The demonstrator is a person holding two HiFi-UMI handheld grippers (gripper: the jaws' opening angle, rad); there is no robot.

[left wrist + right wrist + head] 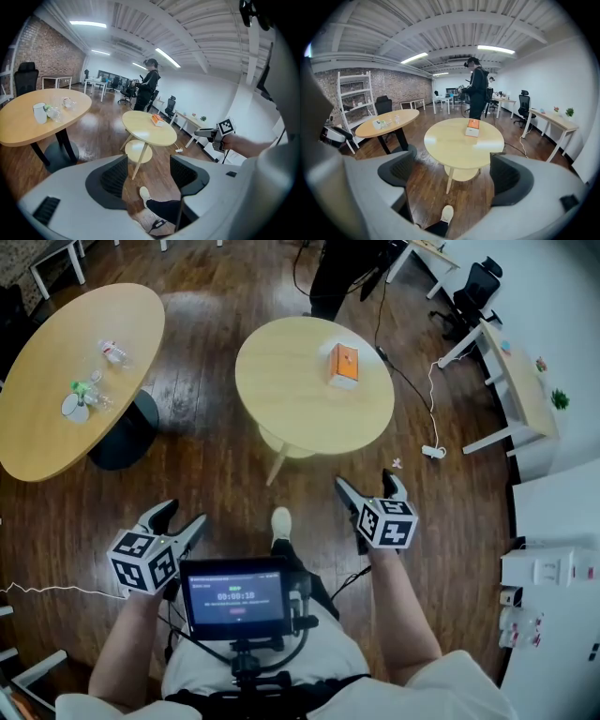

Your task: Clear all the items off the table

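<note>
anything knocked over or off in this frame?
One thing: a clear bottle appears to lie on its side on the oval table. The orange box sits flat on the round table; no spill visible.

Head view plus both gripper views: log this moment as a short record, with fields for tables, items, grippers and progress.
Near table: round table, holding only an orange box
Side table: oval table at the left, with a white cup and a plastic bottle
Left: left gripper open, empty, over the floor short of the round table
Right: right gripper open, empty, also short of it
Bystander: person standing beyond the round table
Progress: nothing picked up yet
</note>
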